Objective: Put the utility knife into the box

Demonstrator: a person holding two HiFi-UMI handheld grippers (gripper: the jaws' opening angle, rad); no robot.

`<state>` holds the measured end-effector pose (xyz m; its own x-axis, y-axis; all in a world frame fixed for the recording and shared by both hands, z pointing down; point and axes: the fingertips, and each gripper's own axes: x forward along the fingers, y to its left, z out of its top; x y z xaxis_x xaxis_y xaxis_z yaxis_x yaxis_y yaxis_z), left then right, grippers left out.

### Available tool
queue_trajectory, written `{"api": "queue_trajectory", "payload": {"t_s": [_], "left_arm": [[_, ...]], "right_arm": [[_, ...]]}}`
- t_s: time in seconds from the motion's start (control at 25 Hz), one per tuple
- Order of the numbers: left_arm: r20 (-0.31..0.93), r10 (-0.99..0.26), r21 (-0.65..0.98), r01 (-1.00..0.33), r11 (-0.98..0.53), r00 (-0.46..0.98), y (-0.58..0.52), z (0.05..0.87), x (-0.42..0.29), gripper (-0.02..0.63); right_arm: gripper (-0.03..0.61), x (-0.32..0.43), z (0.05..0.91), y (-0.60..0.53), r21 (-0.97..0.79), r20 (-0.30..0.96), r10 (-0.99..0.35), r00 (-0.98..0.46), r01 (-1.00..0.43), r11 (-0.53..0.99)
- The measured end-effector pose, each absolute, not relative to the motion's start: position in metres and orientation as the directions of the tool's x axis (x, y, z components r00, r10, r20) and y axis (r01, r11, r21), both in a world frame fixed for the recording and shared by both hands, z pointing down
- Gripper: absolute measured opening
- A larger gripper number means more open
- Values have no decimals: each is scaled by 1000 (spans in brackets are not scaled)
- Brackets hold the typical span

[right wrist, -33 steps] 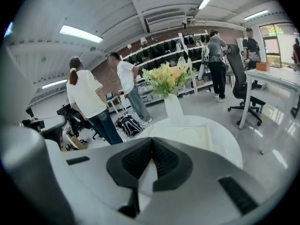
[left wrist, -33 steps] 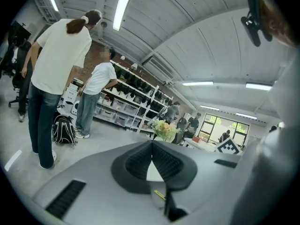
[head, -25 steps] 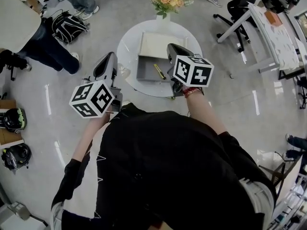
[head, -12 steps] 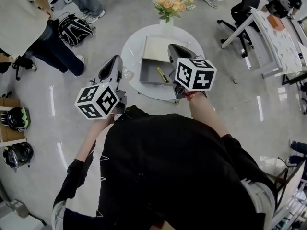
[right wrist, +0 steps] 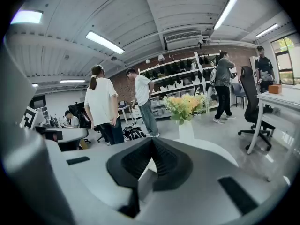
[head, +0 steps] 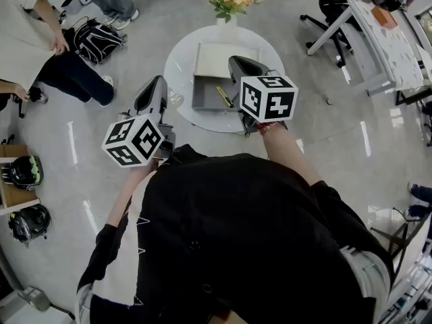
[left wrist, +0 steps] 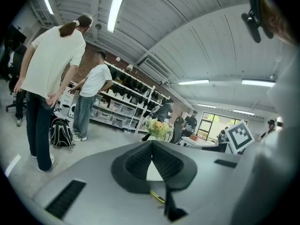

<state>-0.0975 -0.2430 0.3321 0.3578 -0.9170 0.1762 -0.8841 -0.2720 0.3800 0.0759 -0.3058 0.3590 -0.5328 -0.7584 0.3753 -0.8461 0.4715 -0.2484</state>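
Our left gripper (head: pixel 156 81) and right gripper (head: pixel 237 62) have jaws closed on nothing; the right hides part of the box (head: pixel 204 94) holding the knife (head: pixel 225 98).

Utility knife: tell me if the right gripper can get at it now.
Probably yes: the utility knife lies uncovered in the open box, the right gripper close by; its shut jaws would need opening.

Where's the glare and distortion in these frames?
Head view: light streaks glare on the glossy floor, and the white table is nearly blown out. Left gripper view: heavy fisheye, black corners, ceiling lamp clipped. Right gripper view: same fisheye and black corners, lamps clipped.
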Motion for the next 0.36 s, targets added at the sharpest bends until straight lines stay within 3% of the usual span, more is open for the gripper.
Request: {"api": "queue_trajectory", "payload": {"t_s": [0.36], "left_arm": [[179,-913,393,-878,-274,365,-238,339,-94,11]], "right_arm": [[5,78,370,-299,-235,399,-750,-528,-849,473]]}}
